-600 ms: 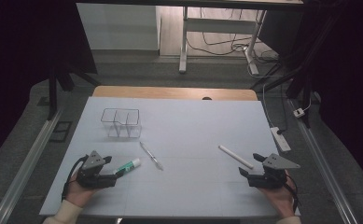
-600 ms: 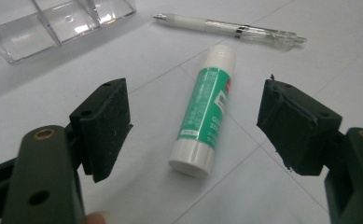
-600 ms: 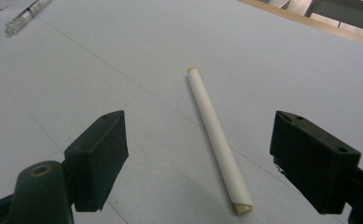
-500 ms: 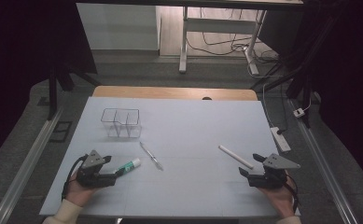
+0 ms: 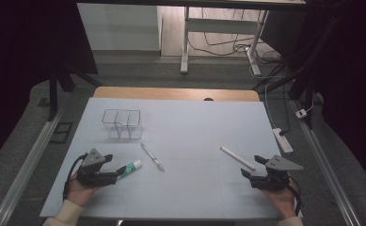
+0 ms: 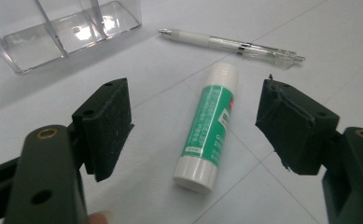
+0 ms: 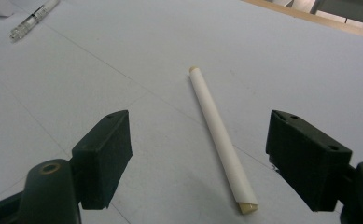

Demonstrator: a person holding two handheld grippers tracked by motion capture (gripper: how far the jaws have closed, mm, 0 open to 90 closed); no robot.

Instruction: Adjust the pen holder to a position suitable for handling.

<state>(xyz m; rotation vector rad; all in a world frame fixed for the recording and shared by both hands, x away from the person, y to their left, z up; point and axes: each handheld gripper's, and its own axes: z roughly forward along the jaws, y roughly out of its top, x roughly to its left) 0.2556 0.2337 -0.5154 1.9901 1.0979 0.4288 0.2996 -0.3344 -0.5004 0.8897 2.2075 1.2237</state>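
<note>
A green and white glue stick (image 6: 209,125) lies flat on the white table between the wide-apart jaws of my left gripper (image 6: 195,123); the pads do not touch it. From above, the glue stick (image 5: 130,166) sits just right of the left gripper (image 5: 114,167). A clear pen (image 5: 152,157) lies beyond it, also seen as the pen (image 6: 230,42). A white paper-wrapped stick (image 7: 220,133) lies between the open jaws of my right gripper (image 7: 200,156), untouched. In the high view this stick (image 5: 237,157) is just left of the right gripper (image 5: 253,166).
A clear plastic organiser (image 5: 122,124) with compartments stands at the back left, and its near corner (image 6: 62,32) is ahead of the left gripper. The white mat (image 5: 194,136) covers a wooden table. A power strip (image 5: 283,140) lies off the right edge.
</note>
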